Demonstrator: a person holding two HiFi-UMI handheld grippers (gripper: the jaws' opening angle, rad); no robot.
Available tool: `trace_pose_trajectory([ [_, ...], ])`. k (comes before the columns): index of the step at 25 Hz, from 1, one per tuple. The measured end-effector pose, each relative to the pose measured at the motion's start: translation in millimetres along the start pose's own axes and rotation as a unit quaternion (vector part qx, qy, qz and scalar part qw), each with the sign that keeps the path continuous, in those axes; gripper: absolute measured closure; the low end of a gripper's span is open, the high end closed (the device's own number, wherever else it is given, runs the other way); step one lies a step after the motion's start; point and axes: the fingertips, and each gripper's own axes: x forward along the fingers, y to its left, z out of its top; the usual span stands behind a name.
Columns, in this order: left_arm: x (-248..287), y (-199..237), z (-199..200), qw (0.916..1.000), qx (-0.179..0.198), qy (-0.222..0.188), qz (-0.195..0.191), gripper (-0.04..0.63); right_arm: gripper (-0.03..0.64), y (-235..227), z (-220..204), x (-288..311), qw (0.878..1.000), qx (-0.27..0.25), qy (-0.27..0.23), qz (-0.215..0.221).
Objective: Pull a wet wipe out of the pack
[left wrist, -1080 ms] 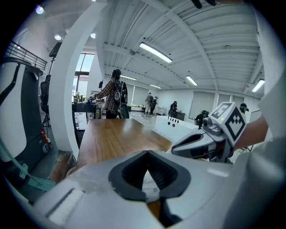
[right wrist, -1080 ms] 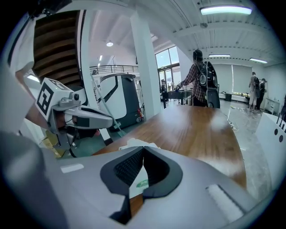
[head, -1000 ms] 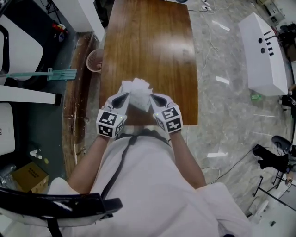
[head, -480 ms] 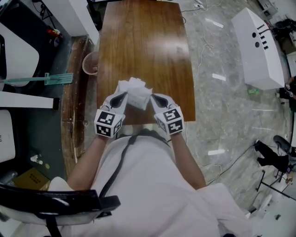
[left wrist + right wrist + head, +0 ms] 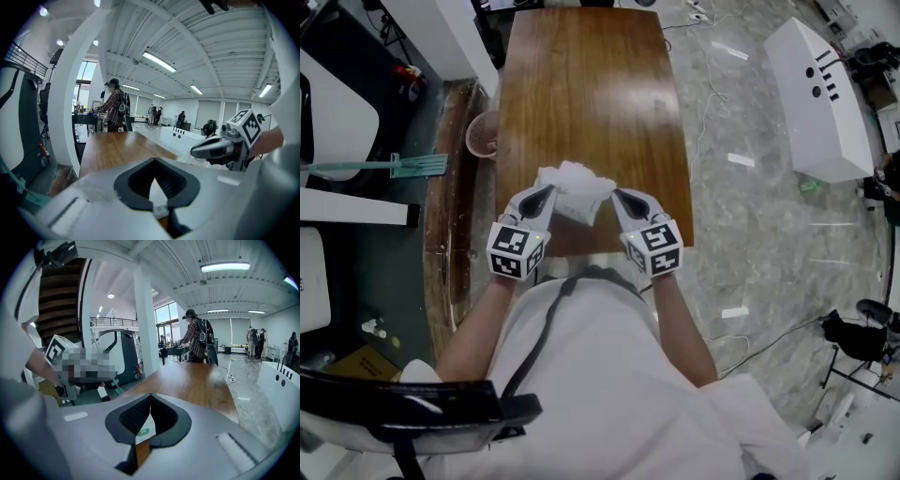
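Observation:
In the head view a white wet wipe pack (image 5: 578, 201) hangs between both grippers over the near edge of the wooden table (image 5: 581, 84). Crumpled white wipe material (image 5: 570, 174) bulges from its top. My left gripper (image 5: 546, 196) grips the bundle's left end and my right gripper (image 5: 621, 197) its right end. In the left gripper view the jaws (image 5: 153, 160) are shut on white film. The right gripper view shows the jaws (image 5: 150, 397) shut on the pack, whose green label (image 5: 144, 430) peeks out. Whether the left holds film or wipe is unclear.
A pink bin (image 5: 480, 136) stands by the table's left side, with a green broom (image 5: 394, 167) lying near it. A white cabinet (image 5: 816, 94) and cables lie on the marble floor to the right. A black chair back (image 5: 412, 408) is behind me. People (image 5: 112, 105) stand at the table's far end.
The two grippers have drawn slightly apart, the right one drifting right. The white bundle between them now spreads wider.

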Motion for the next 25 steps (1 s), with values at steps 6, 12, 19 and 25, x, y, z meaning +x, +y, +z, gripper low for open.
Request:
trace_pose_trajectory([
  [6,0,-1,7,0.9999,0.001,-0.010,-0.001,0.589,0.606,-5,11,-14,1.000,0.002,-0.026,-0.012],
  [12,7,-15,16,0.9997,0.007,-0.017,-0.014,0.589,0.606,-16,23,-34,0.998,0.007,-0.051,-0.027],
  [19,19,-38,27,0.9985,0.017,-0.024,-0.046,0.589,0.606,-28,38,-58,0.995,0.020,-0.085,-0.050],
  [25,21,-51,50,0.9967,0.022,-0.047,-0.063,0.589,0.606,-28,60,-75,0.990,0.024,-0.126,-0.059],
])
